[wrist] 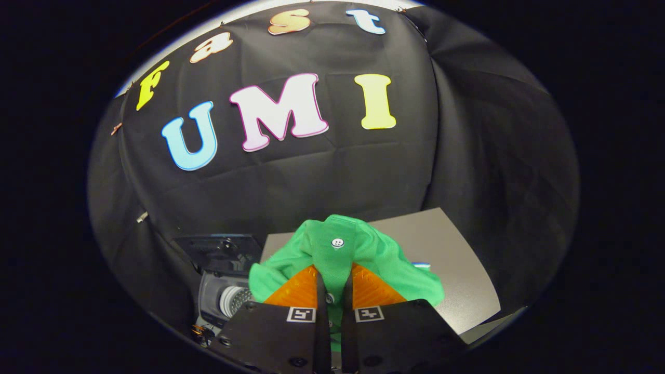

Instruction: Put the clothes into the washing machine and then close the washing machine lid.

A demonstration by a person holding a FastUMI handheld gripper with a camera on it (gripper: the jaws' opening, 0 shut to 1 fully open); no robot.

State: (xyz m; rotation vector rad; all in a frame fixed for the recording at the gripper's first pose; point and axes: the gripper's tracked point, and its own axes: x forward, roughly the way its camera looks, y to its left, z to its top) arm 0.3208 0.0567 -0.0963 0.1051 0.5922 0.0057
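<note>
Gripper [332, 283] fingers pinch a green garment [358, 249] with 1 white button [337, 242], above the washing machine [226, 291].

Claw [333, 278] nearly closed – both fingers [297, 291] pinching green cloth [337, 249], held aloft.

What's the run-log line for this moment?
tool: shut on green garment | garment: lifted | washing machine: lid open, beside the fingers | garment not yet inside
</note>
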